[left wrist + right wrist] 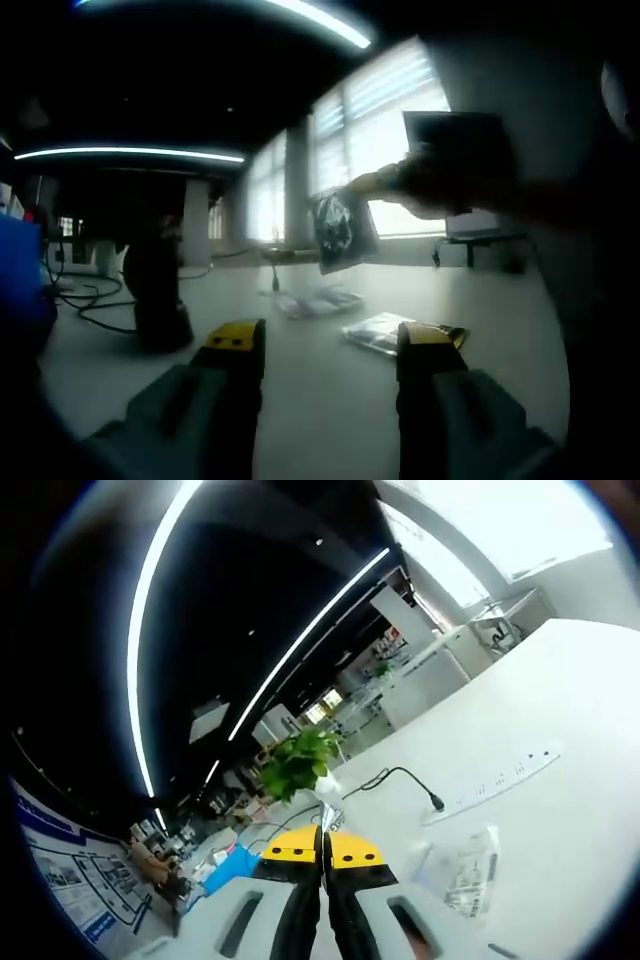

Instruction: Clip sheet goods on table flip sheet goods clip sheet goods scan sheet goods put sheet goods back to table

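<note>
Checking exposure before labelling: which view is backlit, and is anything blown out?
Left gripper view: backlit by the windows, the raised sheet a dark silhouette, foreground dim. Right gripper view: brighter, window area overexposed, table washed pale.

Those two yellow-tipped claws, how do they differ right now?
The left gripper has its jaws standing apart with bare table between them, while the right gripper has its jaws pressed together. The left gripper holds nothing, whereas the right gripper, seen in the left gripper view, holds a dark sheet packet up in the air. Both have yellow tips on grey-green bodies.
</note>
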